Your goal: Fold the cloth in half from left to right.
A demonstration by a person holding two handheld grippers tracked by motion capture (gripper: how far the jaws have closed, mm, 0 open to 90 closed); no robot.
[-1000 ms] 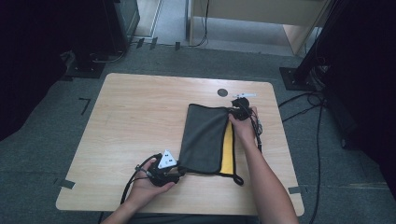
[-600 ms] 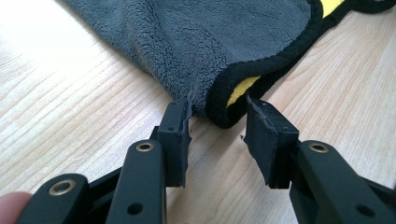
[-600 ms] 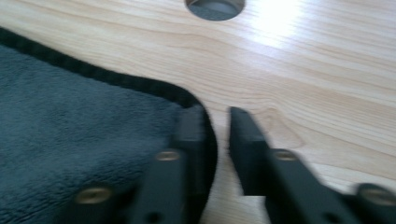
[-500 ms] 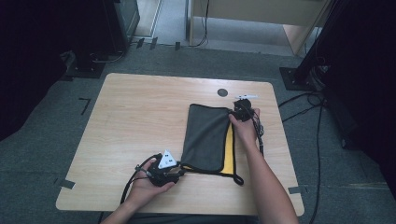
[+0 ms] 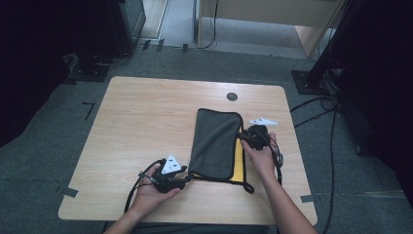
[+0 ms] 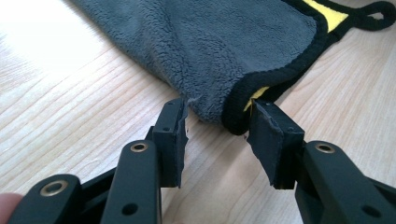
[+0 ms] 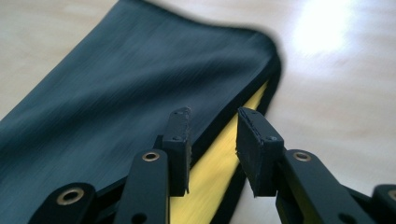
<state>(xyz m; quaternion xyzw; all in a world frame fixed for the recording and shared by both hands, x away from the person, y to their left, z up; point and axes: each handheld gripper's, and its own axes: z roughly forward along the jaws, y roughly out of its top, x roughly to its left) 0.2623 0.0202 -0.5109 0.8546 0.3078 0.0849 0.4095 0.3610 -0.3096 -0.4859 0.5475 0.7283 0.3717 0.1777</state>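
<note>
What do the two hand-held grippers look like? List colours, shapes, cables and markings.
The left hand-held gripper and right hand-held gripper are black, each topped by a light grey three-cornered plate with dark dots. Each has two black jaws with brass-coloured rivets and flat black pads. A black cable trails from each. Forearms are bare, sleeveless.

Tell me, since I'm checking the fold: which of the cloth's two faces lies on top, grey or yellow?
The grey face of the cloth lies on top; the yellow face peeks out as a strip along the edge by the right gripper.

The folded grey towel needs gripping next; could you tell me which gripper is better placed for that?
Probably the left gripper: its open jaws already flank the towel corner. The right gripper hovers open over the yellow edge.
</note>
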